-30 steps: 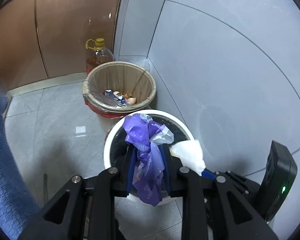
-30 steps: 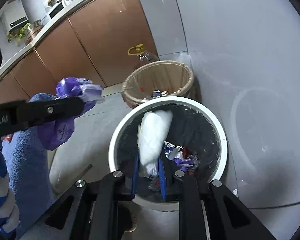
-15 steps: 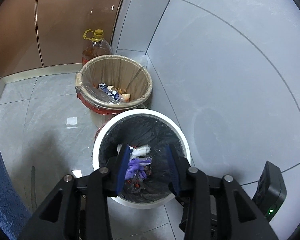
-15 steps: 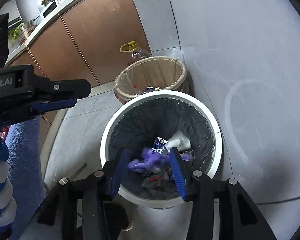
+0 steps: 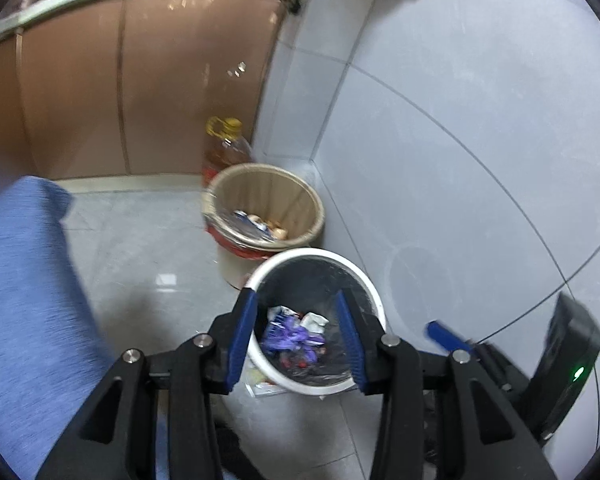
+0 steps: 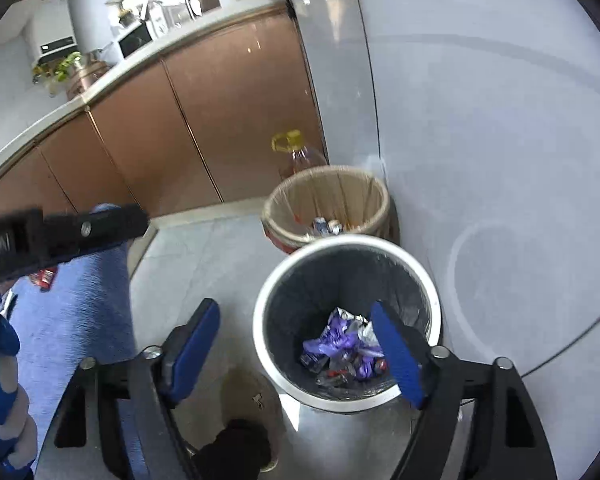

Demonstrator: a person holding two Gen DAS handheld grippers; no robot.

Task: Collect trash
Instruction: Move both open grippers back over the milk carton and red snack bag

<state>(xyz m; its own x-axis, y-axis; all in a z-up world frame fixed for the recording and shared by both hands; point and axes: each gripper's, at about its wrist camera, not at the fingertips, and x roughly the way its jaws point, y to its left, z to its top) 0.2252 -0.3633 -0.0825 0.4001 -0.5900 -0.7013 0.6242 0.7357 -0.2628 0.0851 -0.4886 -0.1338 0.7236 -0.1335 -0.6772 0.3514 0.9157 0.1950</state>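
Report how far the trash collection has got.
Done: the purple wrapper and white wad lie in the white bin. In hand: nothing; the left tool and right tool have just been opening, both empty above the bin. Left: a scrap on the floor by the bin's base.

Even, fairly bright indoor light fills both views, with small glare spots on the glossy brown cabinet doors (image 5: 148, 80) far ahead of the tongs. Fisheye bending curves the wall tile lines and darkens the corners. Motion blur softens the blue sleeve (image 5: 24, 288) left of the tongs.
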